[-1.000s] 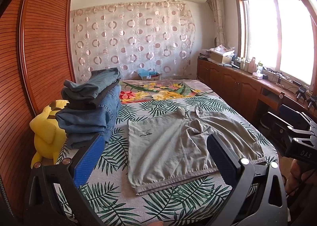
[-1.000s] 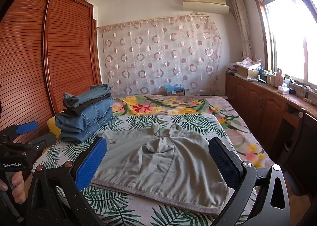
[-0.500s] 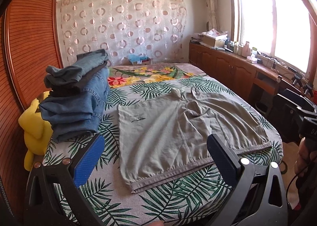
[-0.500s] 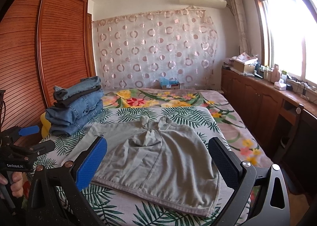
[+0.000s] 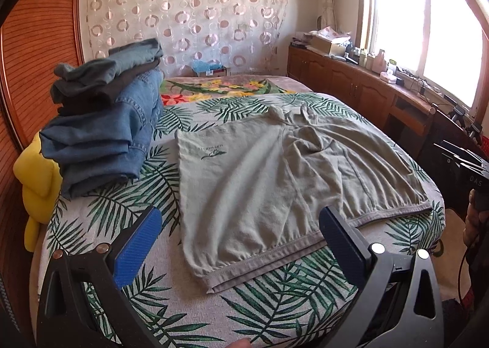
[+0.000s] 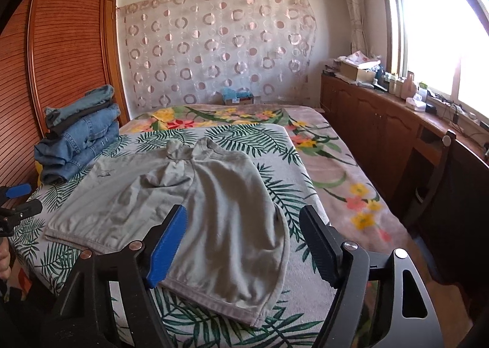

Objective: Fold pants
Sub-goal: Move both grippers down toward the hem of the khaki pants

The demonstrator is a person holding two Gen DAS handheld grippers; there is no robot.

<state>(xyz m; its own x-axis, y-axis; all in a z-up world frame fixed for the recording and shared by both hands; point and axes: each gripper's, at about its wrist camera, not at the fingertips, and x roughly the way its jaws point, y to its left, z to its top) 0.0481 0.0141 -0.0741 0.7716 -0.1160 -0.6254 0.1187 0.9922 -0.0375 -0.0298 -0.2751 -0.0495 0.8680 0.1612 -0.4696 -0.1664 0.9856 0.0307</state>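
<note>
Grey-green shorts lie spread flat on the leaf-print bed cover, waistband toward me and the two legs pointing away. My left gripper hangs open above the near left part of the waistband, nothing between its fingers. My right gripper hovers over the near right corner of the shorts; its jaws are closing, and the cloth lies below them, not pinched. The left gripper's tips show at the left edge of the right wrist view.
A stack of folded jeans sits on the bed's left side, with a yellow plush toy beside it. A wooden wardrobe stands left, a wooden counter with clutter runs under the window at right. A hand shows at far right.
Both grippers have dropped and come closer to the shorts, which now fill more of each view. The right gripper's jaws have narrowed; the left gripper's stay wide.
</note>
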